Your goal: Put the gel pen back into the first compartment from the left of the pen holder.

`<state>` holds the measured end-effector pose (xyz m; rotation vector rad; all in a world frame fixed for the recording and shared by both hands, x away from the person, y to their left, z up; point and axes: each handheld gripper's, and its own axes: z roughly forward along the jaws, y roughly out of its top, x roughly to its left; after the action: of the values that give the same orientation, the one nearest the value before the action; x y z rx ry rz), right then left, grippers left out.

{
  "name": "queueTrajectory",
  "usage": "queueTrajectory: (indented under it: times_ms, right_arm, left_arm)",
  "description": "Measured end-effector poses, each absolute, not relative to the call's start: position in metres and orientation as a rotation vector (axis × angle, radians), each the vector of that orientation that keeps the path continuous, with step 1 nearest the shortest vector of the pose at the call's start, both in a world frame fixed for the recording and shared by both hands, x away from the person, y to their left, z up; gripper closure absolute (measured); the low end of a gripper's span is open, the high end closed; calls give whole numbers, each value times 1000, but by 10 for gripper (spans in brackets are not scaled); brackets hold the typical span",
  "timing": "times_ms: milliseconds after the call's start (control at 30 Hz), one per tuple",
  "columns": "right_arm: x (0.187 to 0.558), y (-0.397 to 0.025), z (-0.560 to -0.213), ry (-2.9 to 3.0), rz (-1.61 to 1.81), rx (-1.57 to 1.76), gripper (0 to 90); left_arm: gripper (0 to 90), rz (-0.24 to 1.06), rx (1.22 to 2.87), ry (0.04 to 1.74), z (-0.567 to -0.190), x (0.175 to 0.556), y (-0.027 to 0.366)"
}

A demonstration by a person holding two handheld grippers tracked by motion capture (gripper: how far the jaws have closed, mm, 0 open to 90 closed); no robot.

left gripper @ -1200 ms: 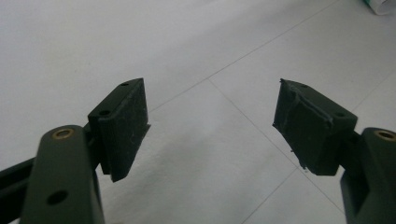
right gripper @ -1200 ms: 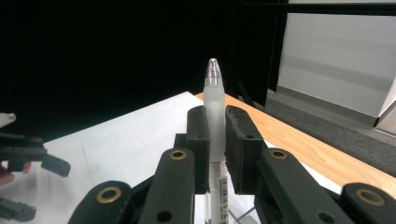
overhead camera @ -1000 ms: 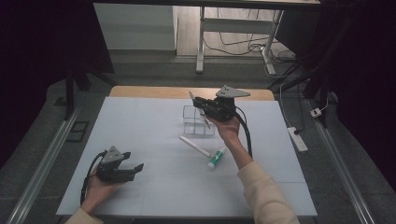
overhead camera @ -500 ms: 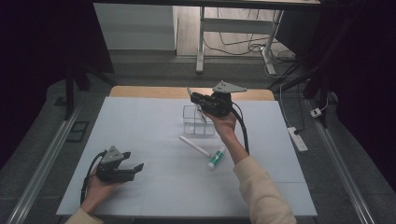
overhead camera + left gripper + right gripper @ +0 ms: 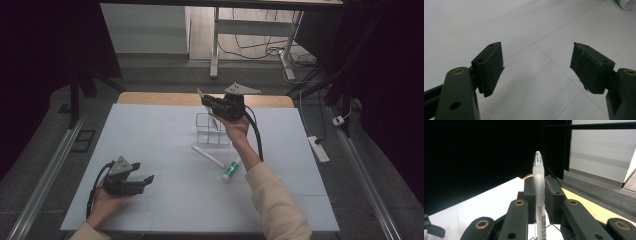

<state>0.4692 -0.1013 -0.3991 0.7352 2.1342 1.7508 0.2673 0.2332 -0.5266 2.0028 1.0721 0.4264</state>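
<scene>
My right gripper (image 5: pixel 206 101) is raised over the far middle of the white table, shut on a frosted clear pen (image 5: pixel 200 93). In the right gripper view the pen (image 5: pixel 538 173) stands upright between the pads, with its tip above the jaws of the right gripper (image 5: pixel 539 183). Just below the hand stands a clear plastic organizer (image 5: pixel 212 131). My left gripper (image 5: pixel 146 181) rests low near the front left, open. Nothing lies between the jaws of the left gripper (image 5: pixel 536 65).
A white stick-like tube (image 5: pixel 209 156) and a green-and-white tube (image 5: pixel 231 170) lie on the table in front of the organizer; the green-and-white tube's end (image 5: pixel 626 3) peeks into the left gripper view. The white table mat (image 5: pixel 165 210) has open room at front. A power strip (image 5: pixel 319 149) lies off the right edge.
My right gripper has lifted and moved a little farther back with the pen, over the organizer. The left gripper has stayed put.
</scene>
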Motion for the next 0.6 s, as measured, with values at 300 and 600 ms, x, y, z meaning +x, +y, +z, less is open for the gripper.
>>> queueTrajectory:
  times_ms: [300, 600]
  right_arm:
    - [476, -95, -403, 2126, 1745, 755, 792]
    - [478, -89, -400, 2121, 1734, 748, 792]
  left_arm:
    - [263, 425, 2004, 1071, -527, 268, 233]
    - [263, 425, 2003, 1070, -526, 268, 233]
